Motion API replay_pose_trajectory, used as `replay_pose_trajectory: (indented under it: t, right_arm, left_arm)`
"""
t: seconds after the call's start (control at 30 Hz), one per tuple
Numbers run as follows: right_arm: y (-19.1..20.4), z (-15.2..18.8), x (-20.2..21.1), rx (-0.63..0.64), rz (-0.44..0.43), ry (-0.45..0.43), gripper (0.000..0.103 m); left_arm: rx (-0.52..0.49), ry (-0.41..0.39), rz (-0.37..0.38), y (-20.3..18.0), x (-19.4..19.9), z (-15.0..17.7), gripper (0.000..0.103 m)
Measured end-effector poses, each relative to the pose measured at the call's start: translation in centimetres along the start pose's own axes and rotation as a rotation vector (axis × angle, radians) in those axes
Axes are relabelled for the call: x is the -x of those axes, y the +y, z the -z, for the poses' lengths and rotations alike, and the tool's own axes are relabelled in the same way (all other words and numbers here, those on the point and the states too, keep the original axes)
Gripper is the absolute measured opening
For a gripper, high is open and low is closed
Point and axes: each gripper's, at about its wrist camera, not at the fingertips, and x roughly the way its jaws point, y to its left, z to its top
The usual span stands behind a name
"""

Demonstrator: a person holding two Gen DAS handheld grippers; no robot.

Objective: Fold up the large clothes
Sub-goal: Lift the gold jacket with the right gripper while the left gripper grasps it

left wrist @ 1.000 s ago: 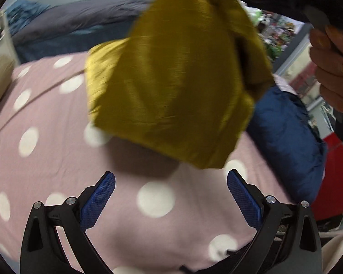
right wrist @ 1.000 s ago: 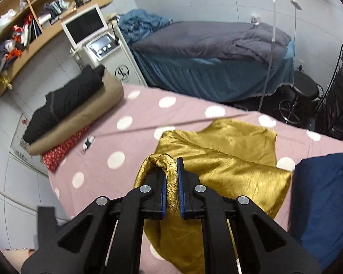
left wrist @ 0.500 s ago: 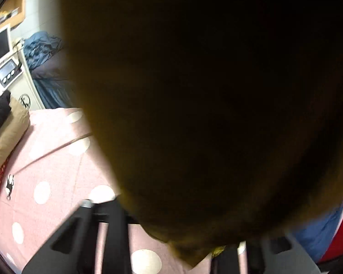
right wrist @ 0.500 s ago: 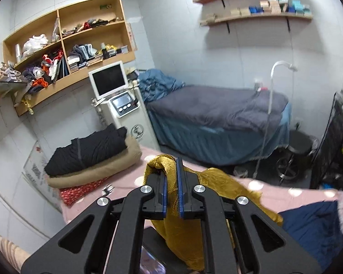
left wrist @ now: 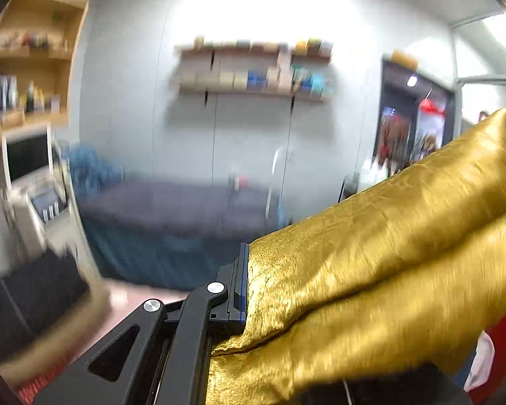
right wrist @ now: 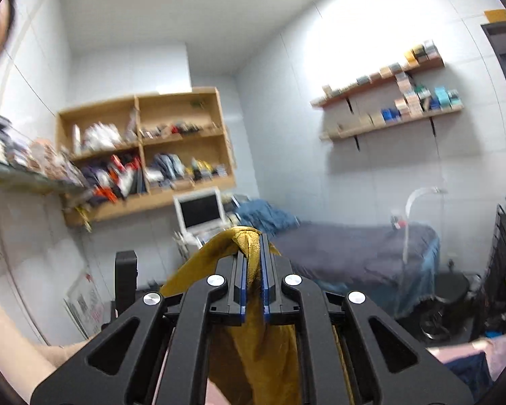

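Gold satin garment (left wrist: pixel 388 260) hangs in mid-air, pinched by both left gripper (left wrist: pixel 244 283) & right gripper (right wrist: pixel 252 270), prob. lifted w/ cloth stretched between them to straighten it for folding.

Both our tongs raised, each clamped on gold cloth.

Our right tongs (right wrist: pixel 252 270) point level into the room, jaws closed on a bunched fold. Only one finger (left wrist: pixel 241 283) of our left tongs (left wrist: pixel 249 283) shows, pressed against cloth.
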Motion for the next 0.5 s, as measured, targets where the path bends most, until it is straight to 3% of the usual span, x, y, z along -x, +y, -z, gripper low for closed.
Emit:
replay_pose_trajectory:
  t: [0.1,0.23,0.33,0.43,0.5]
  right_arm:
    - [0.8,-3.4,3.3,-0.022,-0.097,-0.148,0.007]
    - [0.5,-6.6,6.3,-0.059,-0.173,-0.267,0.007]
    - [-0.7,-7.0,6.6,-0.087,-0.157,-0.283,0.007]
    - [-3.5,-5.3,4.5,-0.157,-0.088,-0.212,0.008]
    - [-5.9,-2.7,1.7,-0.189,0.067,-0.116,0.015]
  left_arm:
    - [-0.017,-0.167,0.039,-1.0,5.1,-4.4,0.004]
    - [0.032,-0.233,0.153,-1.8,7.6,-9.1,0.004]
    - [0.085,-0.19,0.245,-2.9,5.3,-11.2,0.005]
    - [0.093,-0.062,0.169,-2.5,-0.7,-9.6,0.007]
    - [0.119,0.081,0.137,-0.4,-7.5,-6.2,0.024]
